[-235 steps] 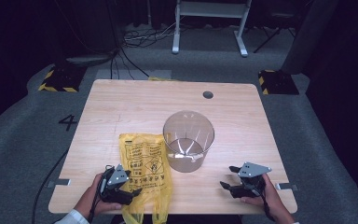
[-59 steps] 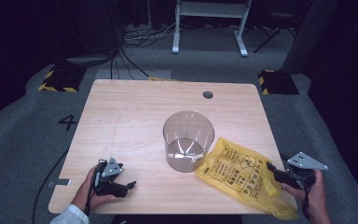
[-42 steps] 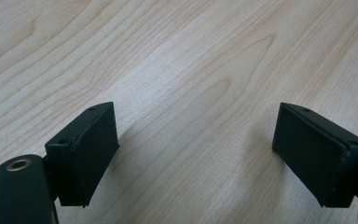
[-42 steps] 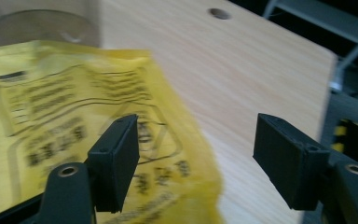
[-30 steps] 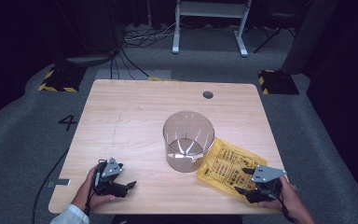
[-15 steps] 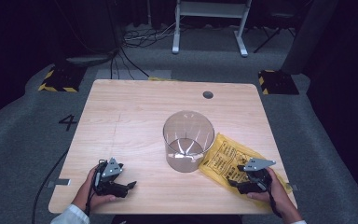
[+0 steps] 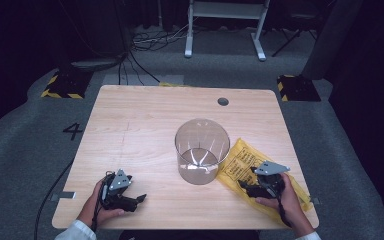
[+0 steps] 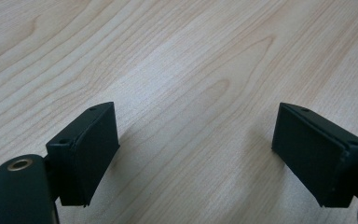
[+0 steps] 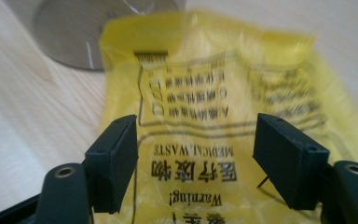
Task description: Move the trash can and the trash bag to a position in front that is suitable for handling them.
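**Both pairs of jaws apart, the yellow bag under my right one**

My left hand point(image 7: 96, 210) lies low on the near-left part of the pale wooden table point(image 7: 145, 125), wrapped round my left gripper point(image 7: 139, 199); its jaws point to the right along the near edge, spread wide with nothing between them; in the left gripper view only bare wood grain lies between and beyond my two black pads point(image 8: 89, 151).

My right hand point(image 7: 286, 200) comes in from the near-right corner, forearm angled up and inward; my right gripper point(image 7: 243, 186) points leftward toward the middle of the table, its grey three-cornered plate on top; its jaws are released, spread apart over the flat yellow plastic bag with black print point(image 7: 240, 160); whether the pads touch the plastic I cannot tell.

The bag lies flat on the table beneath and ahead of my right pads point(image 9: 286, 156), its long axis running from the near-right table corner, behind my hand, diagonally to the clear round plastic container point(image 7: 201, 150) beyond my jaw tips; its far end touches, or lies just beside, the container's base.

In the right gripper view the print point(image 9: 193, 169) reads upside down to me: "MEDICAL WASTE", a line of Chinese characters and "Warning!" nearer my pads; farther off, checkbox rows too blurred to read.
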Demonstrator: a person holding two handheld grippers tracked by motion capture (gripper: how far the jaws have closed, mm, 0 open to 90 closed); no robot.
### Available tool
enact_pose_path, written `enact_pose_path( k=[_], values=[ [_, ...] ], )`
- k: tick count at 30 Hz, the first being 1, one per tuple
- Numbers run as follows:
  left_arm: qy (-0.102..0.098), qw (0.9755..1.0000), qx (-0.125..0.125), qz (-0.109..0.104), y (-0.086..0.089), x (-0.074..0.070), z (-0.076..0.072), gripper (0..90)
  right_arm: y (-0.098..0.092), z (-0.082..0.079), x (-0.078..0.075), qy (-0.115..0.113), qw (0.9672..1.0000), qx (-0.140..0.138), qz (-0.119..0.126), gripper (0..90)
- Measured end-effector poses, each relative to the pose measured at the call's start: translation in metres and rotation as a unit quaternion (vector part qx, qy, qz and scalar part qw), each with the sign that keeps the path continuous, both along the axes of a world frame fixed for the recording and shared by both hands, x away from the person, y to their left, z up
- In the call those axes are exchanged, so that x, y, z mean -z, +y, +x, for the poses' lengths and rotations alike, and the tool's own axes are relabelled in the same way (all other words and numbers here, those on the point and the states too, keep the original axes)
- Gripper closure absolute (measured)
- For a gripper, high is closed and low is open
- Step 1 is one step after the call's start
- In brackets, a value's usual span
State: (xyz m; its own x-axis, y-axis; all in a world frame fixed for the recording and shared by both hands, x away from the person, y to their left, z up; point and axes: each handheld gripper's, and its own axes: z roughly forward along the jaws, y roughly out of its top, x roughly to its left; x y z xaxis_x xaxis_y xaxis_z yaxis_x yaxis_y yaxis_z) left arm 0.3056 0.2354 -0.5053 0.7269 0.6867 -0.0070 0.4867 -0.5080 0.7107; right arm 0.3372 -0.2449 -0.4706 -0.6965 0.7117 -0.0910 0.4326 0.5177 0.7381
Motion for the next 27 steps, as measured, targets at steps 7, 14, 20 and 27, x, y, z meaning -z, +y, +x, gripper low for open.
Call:
enact_pose_path(
  k=[7, 14, 20, 27],
  values=[
    [0.0, 1.0, 0.001, 0.0, 0.0, 0.0, 0.0, 14.1, -0.016, -0.013, -0.022, -0.033, 0.9929, -0.073, -0.088, 28.6],
    [0.001, 1.0, 0.004, 0.0, 0.0, 0.0, 0.001, 14.1, -0.021, 0.018, 0.016, 0.037, 0.9934, -0.077, -0.076, 25.8],
    [0.001, 1.0, 0.004, -0.001, 0.0, 0.0, 0.001, 14.1, -0.024, 0.032, 0.023, 0.058, 0.9975, -0.034, -0.02, 24.9],
    [-0.002, 1.0, 0.005, 0.003, 0.0, 0.0, 0.001, 14.0, -0.016, 0.054, 0.024, 0.059, 0.9952, 0.078, 0.001, 25.5]
  ],
)
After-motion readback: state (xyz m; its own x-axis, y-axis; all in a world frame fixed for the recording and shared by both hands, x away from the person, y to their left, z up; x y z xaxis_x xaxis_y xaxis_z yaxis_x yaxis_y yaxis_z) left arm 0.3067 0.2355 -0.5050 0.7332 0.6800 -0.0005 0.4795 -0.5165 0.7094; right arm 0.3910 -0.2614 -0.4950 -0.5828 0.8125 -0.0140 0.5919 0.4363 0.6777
